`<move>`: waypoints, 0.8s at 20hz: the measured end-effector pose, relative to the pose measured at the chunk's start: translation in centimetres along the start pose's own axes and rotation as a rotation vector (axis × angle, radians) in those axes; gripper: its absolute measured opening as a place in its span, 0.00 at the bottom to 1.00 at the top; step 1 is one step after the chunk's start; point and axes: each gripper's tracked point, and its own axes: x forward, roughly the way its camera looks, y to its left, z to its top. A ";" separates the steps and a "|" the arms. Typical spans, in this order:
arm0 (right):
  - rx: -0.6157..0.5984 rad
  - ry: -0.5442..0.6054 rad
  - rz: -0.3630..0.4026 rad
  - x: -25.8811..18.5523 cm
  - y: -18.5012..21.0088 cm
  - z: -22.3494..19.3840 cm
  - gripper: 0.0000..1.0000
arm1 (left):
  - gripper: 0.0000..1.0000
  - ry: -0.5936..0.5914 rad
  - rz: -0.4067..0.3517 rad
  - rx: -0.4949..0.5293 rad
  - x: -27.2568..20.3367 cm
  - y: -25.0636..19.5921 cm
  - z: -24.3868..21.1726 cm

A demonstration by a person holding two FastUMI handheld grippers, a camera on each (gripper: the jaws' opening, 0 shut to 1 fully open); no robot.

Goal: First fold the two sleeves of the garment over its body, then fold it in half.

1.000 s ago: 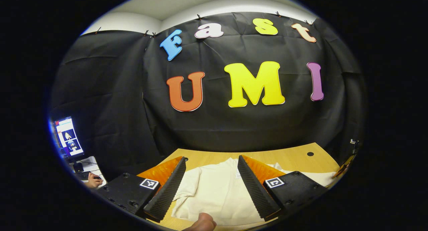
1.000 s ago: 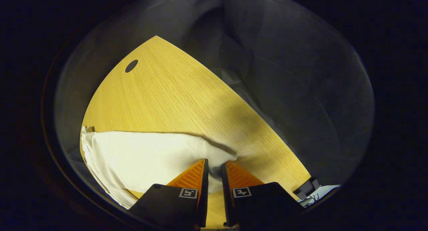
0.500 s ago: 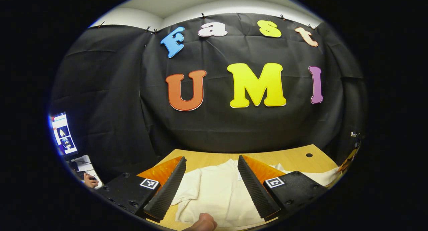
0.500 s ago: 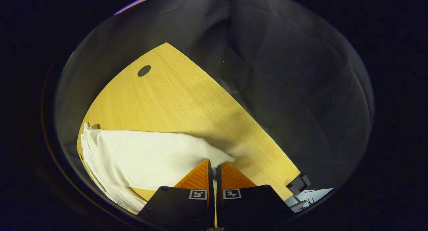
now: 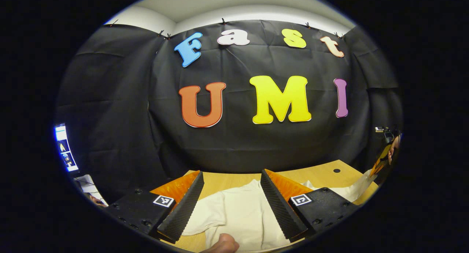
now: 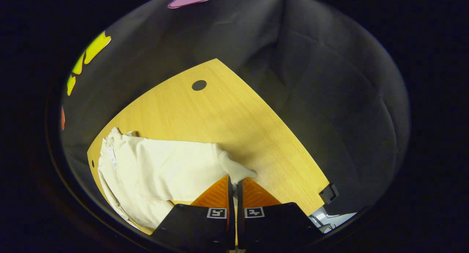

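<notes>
garment (image 6: pixel 154 172) flat on bench (image 6: pixel 227 114) | right gripper (image 6: pixel 232 183) clamped on cuff (image 6: pixel 236 169), sleeve running leftward to body | left gripper (image 5: pixel 231 203) wide above body

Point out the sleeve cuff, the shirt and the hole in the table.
cuff (image 6: pixel 236 169), right gripper view, ribbed end
shirt (image 5: pixel 238 212), left gripper view, body
hole (image 6: pixel 199 85), right gripper view, its middle

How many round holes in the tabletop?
2 visible. One hole near the table's far corner; a second, smaller hole at the left edge beside the cream garment. More may sit under the garment.
</notes>
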 end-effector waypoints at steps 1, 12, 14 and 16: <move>-0.015 -0.009 0.010 -0.8 1.6 0.1 0.02 | 0.99 0.003 -0.006 -0.008 0.1 0.3 -0.2; -0.285 -0.014 0.207 -5.8 23.9 -4.5 0.02 | 0.99 -0.002 -0.049 -0.074 0.3 3.8 -1.2; -0.327 -0.001 0.245 -6.0 28.0 -6.2 0.02 | 0.99 0.000 -0.057 -0.081 0.2 4.2 -1.4; -0.354 0.029 0.289 -6.2 32.0 -8.2 0.02 | 0.99 -0.006 -0.058 -0.081 0.3 4.7 -1.3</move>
